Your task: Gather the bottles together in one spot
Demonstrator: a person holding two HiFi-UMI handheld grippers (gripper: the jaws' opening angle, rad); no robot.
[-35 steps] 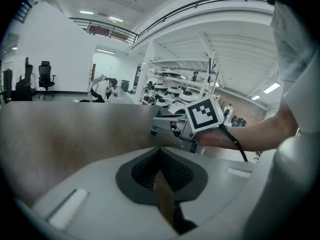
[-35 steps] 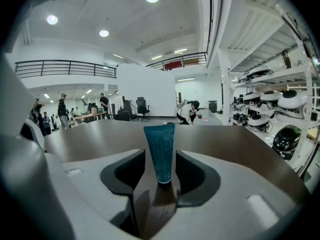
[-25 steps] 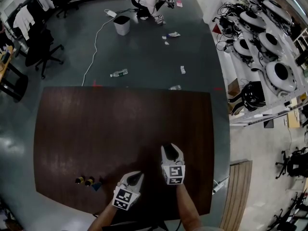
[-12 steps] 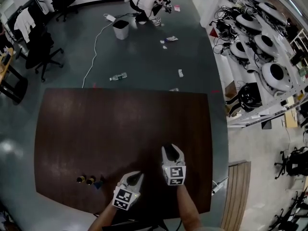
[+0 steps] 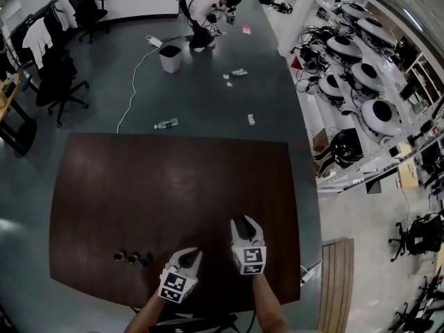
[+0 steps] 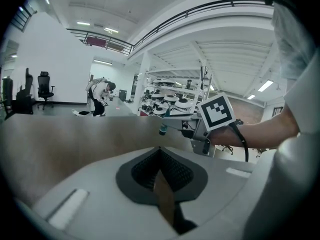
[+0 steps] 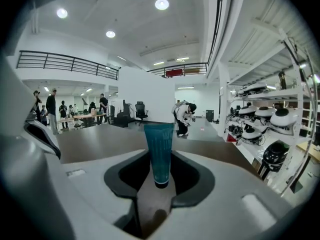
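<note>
My right gripper (image 7: pixel 160 165) is shut on a teal tube (image 7: pixel 159 149), which stands upright between the pads with its dark cap down. In the head view that gripper (image 5: pixel 243 223) hovers over the dark brown table (image 5: pixel 166 186), near the front right. The left gripper view shows the tube (image 6: pixel 163 129) poking out past the right gripper's tips. My left gripper (image 5: pixel 192 255) hangs beside it at the front edge, its jaws (image 6: pixel 160 151) together with nothing between them. Three small bottles (image 5: pixel 132 258) stand in a tight row at the table's front left, two with yellowish caps and one blue.
On the floor beyond the table lie a clear plastic bottle (image 5: pixel 166 123) and scraps of paper; a bin (image 5: pixel 169 58) and a crouching person (image 5: pixel 205 2) are farther back. Office chairs (image 5: pixel 59 75) stand at the left, shelves of round machines (image 5: pixel 374 116) at the right.
Both grippers have lifted a little above the table, the right one still holding the tube. The head view has tilted, so the table's far edge sits lower in the picture.
</note>
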